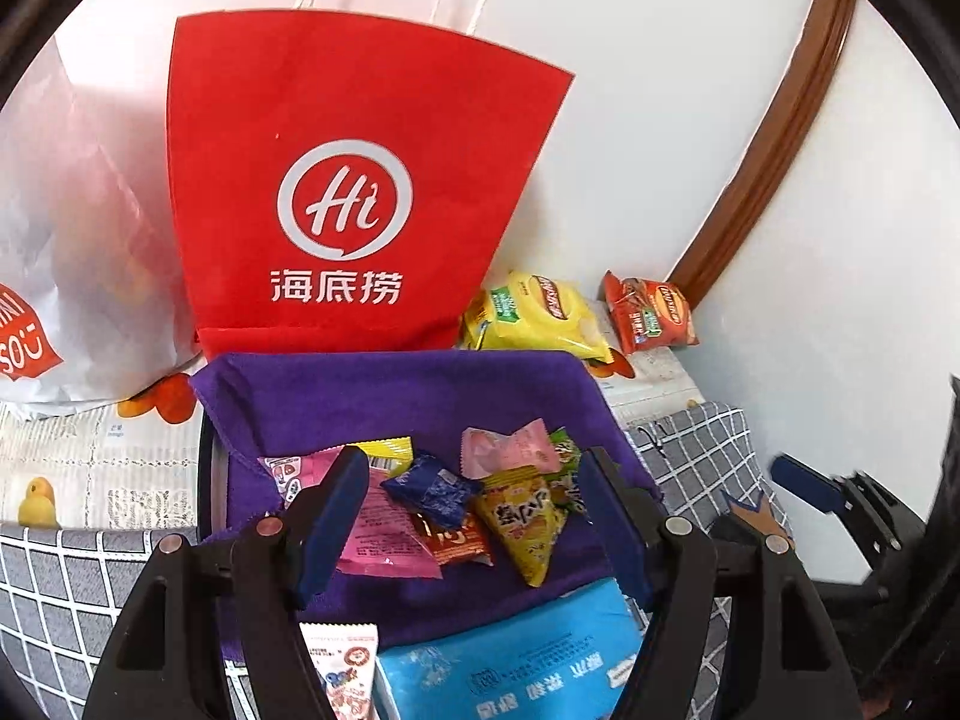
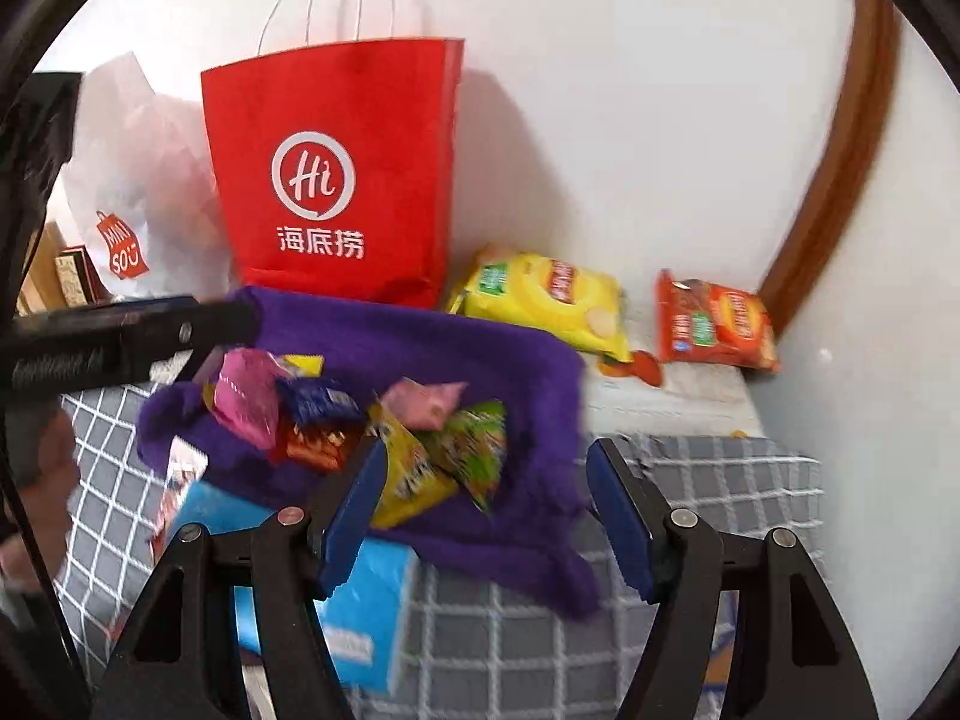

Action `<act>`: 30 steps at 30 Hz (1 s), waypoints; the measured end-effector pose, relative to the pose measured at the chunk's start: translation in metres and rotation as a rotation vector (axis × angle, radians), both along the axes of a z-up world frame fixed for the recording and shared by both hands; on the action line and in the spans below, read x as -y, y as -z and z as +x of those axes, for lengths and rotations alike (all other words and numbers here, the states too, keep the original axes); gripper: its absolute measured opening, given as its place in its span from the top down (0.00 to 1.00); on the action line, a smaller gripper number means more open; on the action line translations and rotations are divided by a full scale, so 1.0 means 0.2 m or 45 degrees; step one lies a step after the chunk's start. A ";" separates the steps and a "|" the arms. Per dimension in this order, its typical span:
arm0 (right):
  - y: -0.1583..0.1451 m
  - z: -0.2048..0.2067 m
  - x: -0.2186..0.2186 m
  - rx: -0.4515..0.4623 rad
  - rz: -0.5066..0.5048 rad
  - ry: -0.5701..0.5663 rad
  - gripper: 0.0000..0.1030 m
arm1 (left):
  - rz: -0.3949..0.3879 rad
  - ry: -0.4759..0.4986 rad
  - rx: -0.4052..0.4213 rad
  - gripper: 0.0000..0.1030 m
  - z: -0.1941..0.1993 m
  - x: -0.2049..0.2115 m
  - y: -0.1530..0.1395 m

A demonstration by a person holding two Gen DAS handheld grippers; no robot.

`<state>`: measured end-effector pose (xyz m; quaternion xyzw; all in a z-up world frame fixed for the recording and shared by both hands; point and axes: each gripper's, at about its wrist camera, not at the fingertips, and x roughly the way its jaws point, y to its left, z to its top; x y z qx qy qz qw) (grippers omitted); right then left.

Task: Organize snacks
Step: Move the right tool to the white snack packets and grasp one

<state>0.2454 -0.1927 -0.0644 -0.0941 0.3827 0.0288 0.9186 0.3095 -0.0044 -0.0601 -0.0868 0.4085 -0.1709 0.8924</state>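
Several small snack packets lie on a purple cloth point(image 1: 384, 390) point(image 2: 420, 336): a pink packet point(image 1: 384, 540) point(image 2: 246, 402), a blue one point(image 1: 435, 489) point(image 2: 321, 399), a red one point(image 1: 456, 540), a yellow triangular one point(image 1: 525, 525) point(image 2: 408, 468), a light pink one point(image 1: 510, 447) point(image 2: 423, 402) and a green one point(image 2: 480, 450). My left gripper point(image 1: 474, 519) is open just above the pile, its fingers either side of it. My right gripper point(image 2: 486, 513) is open over the cloth's right part, empty. The left gripper shows at the left of the right wrist view point(image 2: 120, 330).
A red paper bag point(image 1: 348, 192) point(image 2: 336, 174) stands behind the cloth, a white bag point(image 1: 66, 252) point(image 2: 138, 192) to its left. Yellow point(image 1: 540, 312) point(image 2: 546, 300) and red point(image 1: 651, 312) point(image 2: 714, 324) chip bags lie by the wall. A blue tissue pack point(image 1: 510, 660) point(image 2: 360, 612) lies near.
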 end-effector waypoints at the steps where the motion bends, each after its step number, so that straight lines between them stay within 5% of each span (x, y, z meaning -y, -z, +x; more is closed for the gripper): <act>1: -0.01 -0.04 0.01 0.016 -0.012 0.003 0.34 | 0.011 0.007 0.005 0.32 -0.01 0.00 -0.01; 12: 0.00 -0.33 0.02 -0.004 0.081 0.014 0.34 | 0.021 0.016 0.025 0.32 -0.31 -0.03 -0.14; 30: 0.36 -0.58 -0.21 -0.203 0.237 -0.103 0.33 | 0.063 -0.123 -0.099 0.32 -0.79 -0.34 0.17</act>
